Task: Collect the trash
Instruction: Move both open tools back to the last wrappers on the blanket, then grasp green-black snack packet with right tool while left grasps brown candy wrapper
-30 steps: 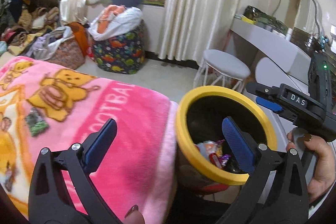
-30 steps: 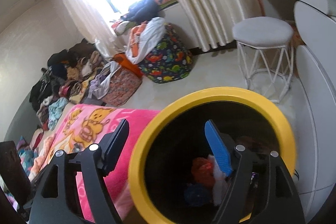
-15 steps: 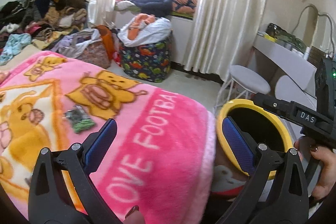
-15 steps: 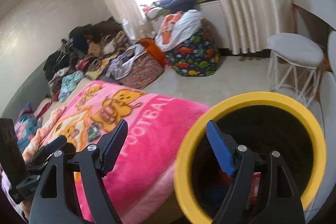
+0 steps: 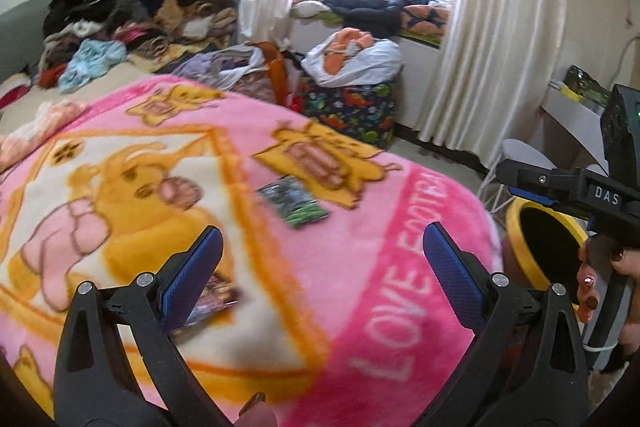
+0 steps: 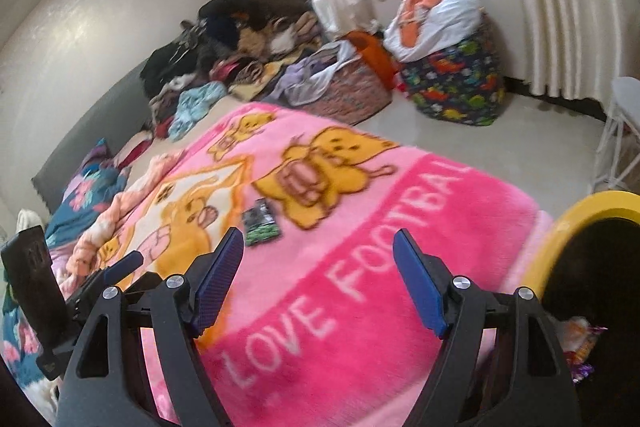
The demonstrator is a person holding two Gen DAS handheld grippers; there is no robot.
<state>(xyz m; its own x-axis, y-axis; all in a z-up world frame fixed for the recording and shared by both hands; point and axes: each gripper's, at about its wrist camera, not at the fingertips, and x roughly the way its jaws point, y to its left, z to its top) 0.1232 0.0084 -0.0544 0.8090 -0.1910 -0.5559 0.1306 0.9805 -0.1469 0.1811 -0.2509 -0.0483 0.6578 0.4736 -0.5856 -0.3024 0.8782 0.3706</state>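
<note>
**Pink blanket, two wrappers left to gather**

Black-armed, blue-padded, our left gripper (image 5: 320, 263) and right gripper (image 6: 318, 271) both stand apart, holding nothing. Nearest our left jaw lies a dark purple crinkled wrapper (image 5: 214, 297), which the right view hides. Further up the pink fleece cartoon blanket (image 5: 360, 267) sits a green-and-black foil wrapper (image 5: 294, 202). The yellow-rimmed black bin (image 6: 580, 223) already holds bright wrappers, seen only from the right; the left view alone shows the hand (image 5: 608, 279) carrying the other tool. We judge the job partly done.

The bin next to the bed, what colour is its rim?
The bin has a bright yellow rim around a black inside. It shows best in the right wrist view.
</note>
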